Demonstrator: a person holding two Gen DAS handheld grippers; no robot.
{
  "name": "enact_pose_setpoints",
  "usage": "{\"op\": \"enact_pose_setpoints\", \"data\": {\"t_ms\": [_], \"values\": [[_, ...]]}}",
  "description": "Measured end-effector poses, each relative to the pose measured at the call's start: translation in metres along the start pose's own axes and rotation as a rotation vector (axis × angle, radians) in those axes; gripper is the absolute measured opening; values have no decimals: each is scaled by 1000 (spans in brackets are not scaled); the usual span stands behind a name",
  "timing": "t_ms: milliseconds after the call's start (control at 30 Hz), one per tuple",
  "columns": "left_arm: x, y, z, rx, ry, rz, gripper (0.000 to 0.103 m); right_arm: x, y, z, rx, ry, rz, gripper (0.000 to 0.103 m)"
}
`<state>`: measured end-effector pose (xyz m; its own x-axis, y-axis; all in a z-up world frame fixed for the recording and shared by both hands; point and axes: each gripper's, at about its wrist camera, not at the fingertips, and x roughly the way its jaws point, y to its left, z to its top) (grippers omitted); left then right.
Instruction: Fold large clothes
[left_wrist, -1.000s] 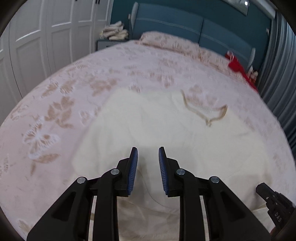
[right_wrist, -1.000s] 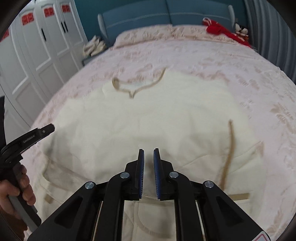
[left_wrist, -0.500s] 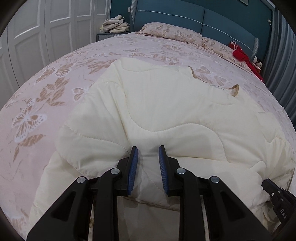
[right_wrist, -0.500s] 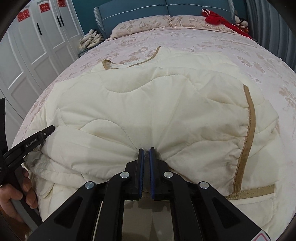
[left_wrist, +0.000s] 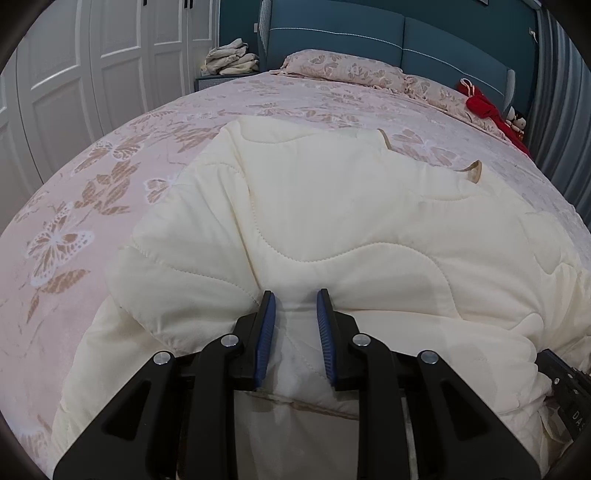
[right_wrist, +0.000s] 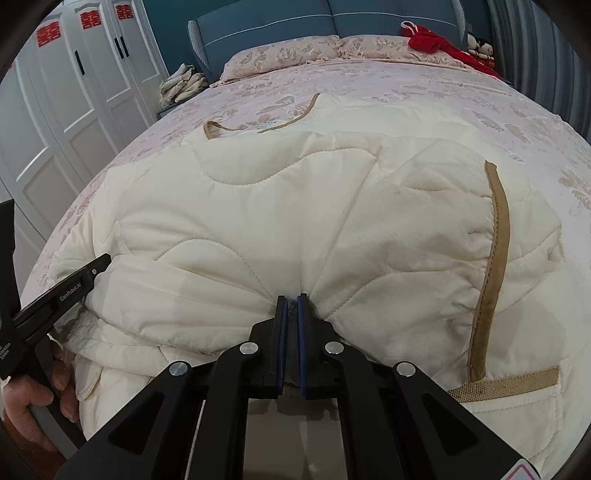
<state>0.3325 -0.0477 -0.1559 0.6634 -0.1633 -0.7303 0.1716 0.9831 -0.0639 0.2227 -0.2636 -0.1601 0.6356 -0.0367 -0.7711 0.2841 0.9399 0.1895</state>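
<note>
A cream quilted jacket (left_wrist: 332, 206) with tan trim (right_wrist: 495, 266) lies spread on the pink butterfly bedspread (left_wrist: 92, 206), its collar (right_wrist: 258, 125) toward the headboard. My left gripper (left_wrist: 296, 297) is at the near edge, a thick fold of the jacket pinched between its blue pads (left_wrist: 266, 332). In the right wrist view the jacket (right_wrist: 295, 206) puckers into my right gripper (right_wrist: 292, 298), whose pads are pressed nearly together on the fabric. The left gripper (right_wrist: 74, 280) also shows at that view's left edge, held by a hand (right_wrist: 29, 398).
Pink pillows (left_wrist: 343, 70) and a blue headboard (left_wrist: 406, 40) stand at the far end. A red cloth (right_wrist: 436, 42) lies at the far right. White wardrobe doors (left_wrist: 74, 74) line the left, with a pile of folded clothes (left_wrist: 229, 59) beside them. A grey curtain (left_wrist: 565, 122) hangs at the right.
Both grippers have sunk close onto the jacket's near edge. The right jaws have closed on a pucker of fabric. The left jaws kept their width, with fabric now bunched between them.
</note>
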Motion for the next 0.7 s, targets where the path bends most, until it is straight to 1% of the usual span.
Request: {"op": "enact_pose_setpoints", "data": {"t_ms": [67,133,167,200,233,267,300,367,400,467,533,600,700], "values": [[-3,0,3,1,8,0,22,-2,0,3,3,11,3,1],[-13,1,13,2,34,-7,25,-8,-1,10,8,29,7,2],[-19,2,20,7,54,-17,34,-17,1,16,-4,43,4,9],[-25,5,27,6,57,-25,48,-24,4,21,-15,43,3,12],[-36,9,39,-2,32,-24,53,-33,7,28,-27,26,2,14],[-45,14,51,-12,-2,-22,56,-44,12,39,-50,-5,14,16],[-53,19,71,-23,-44,-21,57,-51,18,52,-75,-32,26,19],[-54,25,102,-44,-75,-4,58,-55,30,78,-111,-63,39,31],[-48,27,121,-56,-76,-7,58,-50,37,95,-118,-70,66,33],[-31,27,146,-57,-62,-3,58,-35,45,123,-103,-63,126,33],[0,23,168,-31,-46,41,58,-6,54,152,-59,-28,209,33],[30,21,178,-18,-11,71,58,25,64,171,-28,13,246,33],[71,23,180,-16,58,89,58,74,83,190,-9,60,259,33]]}}
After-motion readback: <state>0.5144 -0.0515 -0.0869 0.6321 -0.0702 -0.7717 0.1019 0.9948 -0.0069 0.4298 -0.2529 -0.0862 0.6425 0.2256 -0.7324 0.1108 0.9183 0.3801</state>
